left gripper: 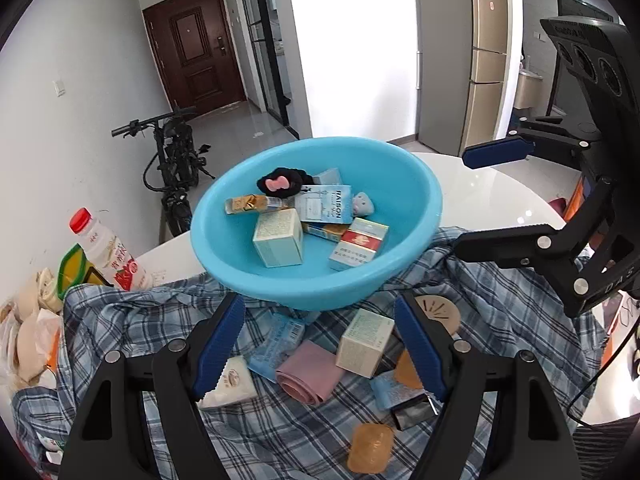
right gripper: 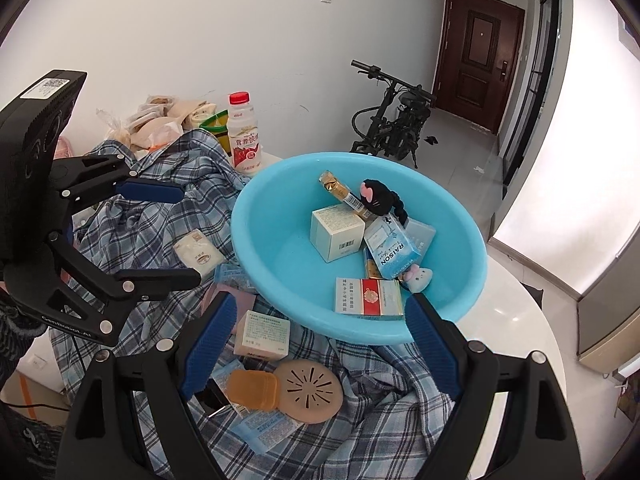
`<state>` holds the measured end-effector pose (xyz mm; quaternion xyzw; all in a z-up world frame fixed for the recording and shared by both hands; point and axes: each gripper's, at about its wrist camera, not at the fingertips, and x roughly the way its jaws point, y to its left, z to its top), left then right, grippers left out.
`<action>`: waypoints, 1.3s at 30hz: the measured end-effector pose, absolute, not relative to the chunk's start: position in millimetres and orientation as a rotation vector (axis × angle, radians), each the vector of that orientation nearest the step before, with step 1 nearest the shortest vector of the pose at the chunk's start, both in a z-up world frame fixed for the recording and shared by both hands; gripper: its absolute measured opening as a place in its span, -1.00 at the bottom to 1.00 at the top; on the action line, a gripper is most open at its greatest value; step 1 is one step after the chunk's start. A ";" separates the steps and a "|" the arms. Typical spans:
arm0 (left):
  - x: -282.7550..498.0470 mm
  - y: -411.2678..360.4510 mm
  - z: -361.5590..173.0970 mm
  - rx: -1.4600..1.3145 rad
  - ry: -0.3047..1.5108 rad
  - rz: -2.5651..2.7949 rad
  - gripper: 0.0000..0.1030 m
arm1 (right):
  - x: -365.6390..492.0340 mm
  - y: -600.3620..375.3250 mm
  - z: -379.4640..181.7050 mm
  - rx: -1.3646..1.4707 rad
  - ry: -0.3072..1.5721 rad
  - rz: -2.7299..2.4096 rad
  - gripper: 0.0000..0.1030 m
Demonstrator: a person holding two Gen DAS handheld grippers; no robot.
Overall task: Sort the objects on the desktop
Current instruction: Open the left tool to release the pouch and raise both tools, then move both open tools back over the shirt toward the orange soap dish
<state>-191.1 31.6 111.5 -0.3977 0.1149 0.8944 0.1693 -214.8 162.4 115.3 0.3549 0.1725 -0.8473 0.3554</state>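
A blue plastic basin (left gripper: pixel 416 208) (right gripper: pixel 276 248) sits on a plaid shirt (left gripper: pixel 280 436) (right gripper: pixel 160 216) and holds several small boxes, a red-and-white cigarette pack (left gripper: pixel 360 244) (right gripper: pixel 370 295) and a black plush toy (left gripper: pixel 280 181) (right gripper: pixel 380 198). Loose items lie on the shirt in front of it: a pale box (left gripper: pixel 364 342) (right gripper: pixel 262 336), a pink cloth (left gripper: pixel 308 370), an amber soap (left gripper: pixel 370 448) (right gripper: pixel 252 390), a round tan disc (left gripper: pixel 438 312) (right gripper: pixel 310 392). My left gripper (left gripper: pixel 320 344) is open and empty above these. My right gripper (right gripper: pixel 320 344) is open and empty at the basin's near rim.
A red-capped milk bottle (left gripper: pixel 106 252) (right gripper: pixel 244 136) and bagged bread (left gripper: pixel 28 320) (right gripper: pixel 160 120) stand beyond the shirt near the wall. The round white table (left gripper: pixel 500 192) (right gripper: pixel 520 340) drops off past the basin. A bicycle (left gripper: pixel 176 164) (right gripper: pixel 392 120) stands on the floor.
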 end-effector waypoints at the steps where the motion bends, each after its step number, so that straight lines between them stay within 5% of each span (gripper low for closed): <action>1: -188.5 31.2 111.9 -1.136 0.298 2.526 0.54 | -211.6 163.8 116.3 0.913 0.448 -2.194 0.66; 39: -75.1 33.2 75.8 -1.103 0.175 2.423 0.54 | -99.1 211.6 70.4 0.824 0.359 -2.180 0.78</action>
